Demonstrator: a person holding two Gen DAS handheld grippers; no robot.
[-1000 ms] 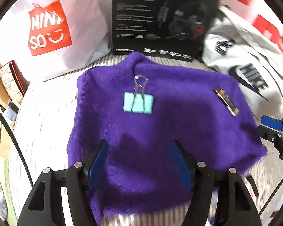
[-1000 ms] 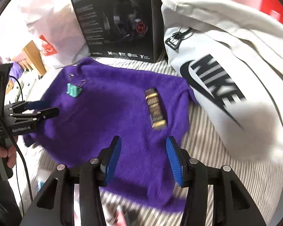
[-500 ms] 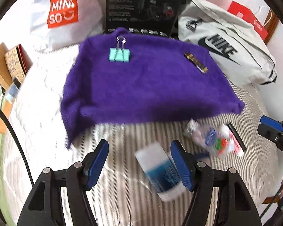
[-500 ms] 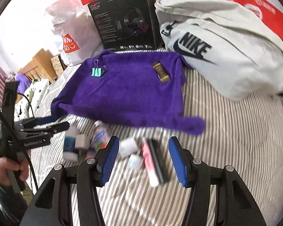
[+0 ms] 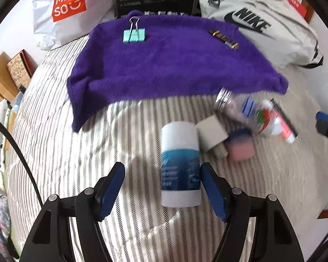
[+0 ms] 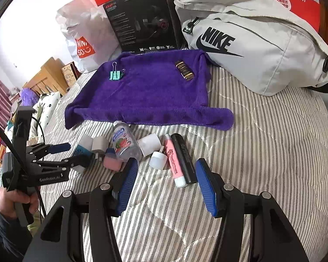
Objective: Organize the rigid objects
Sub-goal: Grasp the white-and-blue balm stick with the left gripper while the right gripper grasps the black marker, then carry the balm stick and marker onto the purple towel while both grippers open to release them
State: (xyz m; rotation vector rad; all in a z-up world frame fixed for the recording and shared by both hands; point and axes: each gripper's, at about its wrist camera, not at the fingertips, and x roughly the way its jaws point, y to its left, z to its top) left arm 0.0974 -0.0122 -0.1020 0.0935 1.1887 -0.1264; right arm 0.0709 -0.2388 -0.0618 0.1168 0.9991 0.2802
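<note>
Two claws over a striped bed, pile of small stuff just below the purple towel (image 6: 148,91). Already on the towel: teal binder clip (image 5: 134,35) far left, dark gold-banded lighter-ish thing (image 5: 224,39) far right, well apart. Rest of the pile not yet sorted, prob next in line.

Left gripper (image 5: 161,187): wide open, holding nothing. White tube w/ blue label (image 5: 180,163) lying flat between the blue pads, closer to the right pad (image 5: 212,193), maybe touching it, hard to tell w/ the blur. Looks like the next grab. Prob light plastic, stiff enough not to crush, but round + smooth = will roll or squirt out if pinched near an end. Best squeezed across the middle of the body, pads square on the label, gentle close.

Right gripper (image 6: 164,185): also wide open, empty, hanging over the near end of the pile. Pink stick (image 6: 175,163) and black stick (image 6: 183,158) side by side, touching, just ahead of the pads. Small white cap (image 6: 158,159) right beside the pink one. Clear bottle w/ watermelon label (image 6: 123,143) further left, next to a white charger cube (image 6: 98,146) and a pink eraser-like block (image 6: 112,162).

Sticks = thin, rigid, light; tricky bc they sit tight together, so easy to catch both. Better taken from the outer side, mid-length. Bottle prob slippery, maybe some liquid weight, grab at the waist.
</note>
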